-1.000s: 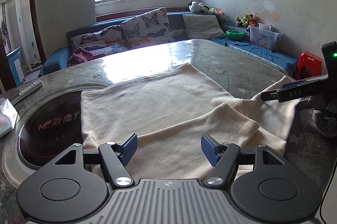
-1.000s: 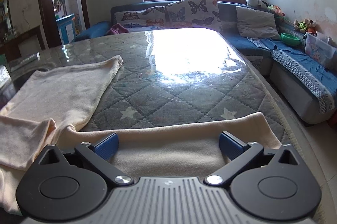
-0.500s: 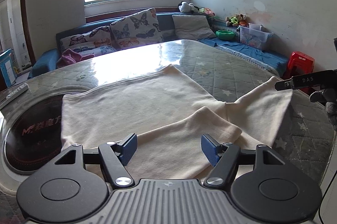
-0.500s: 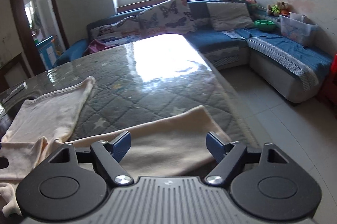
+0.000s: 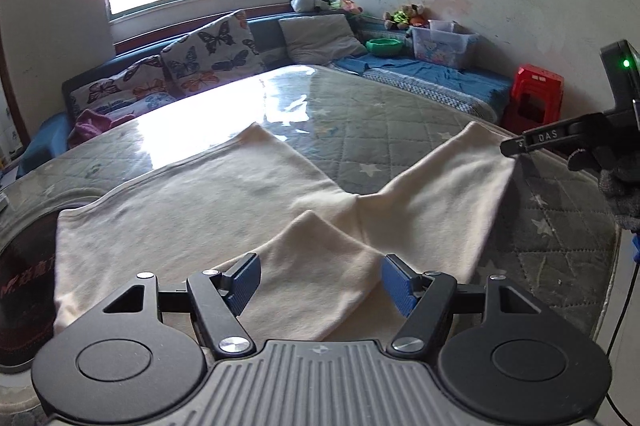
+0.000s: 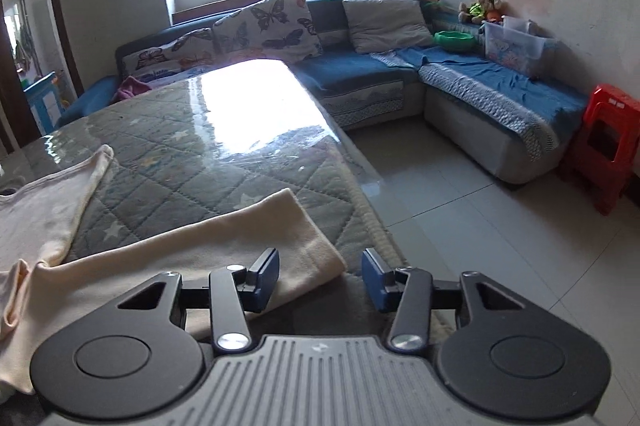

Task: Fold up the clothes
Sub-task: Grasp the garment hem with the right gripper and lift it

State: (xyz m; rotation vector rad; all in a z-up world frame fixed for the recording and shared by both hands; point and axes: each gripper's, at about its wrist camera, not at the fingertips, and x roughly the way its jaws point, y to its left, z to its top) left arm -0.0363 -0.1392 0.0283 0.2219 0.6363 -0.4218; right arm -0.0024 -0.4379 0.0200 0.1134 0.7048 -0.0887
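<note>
- Cream fleece garment (image 5: 208,210) lies flat on the quilted grey desk (image 5: 400,130) — one sleeve runs toward the right tongs (image 6: 320,276) at the desk's edge.
- Left tongs (image 5: 320,284) apart over the folded sleeve; right tongs apart, holding nothing — bare desk ahead.

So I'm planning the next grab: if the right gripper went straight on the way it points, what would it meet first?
Probably the end of the cream garment's sleeve on the table. The right gripper is open, the sleeve corner just ahead of its left finger; beyond lies table edge and floor. Depth is uncertain.
</note>
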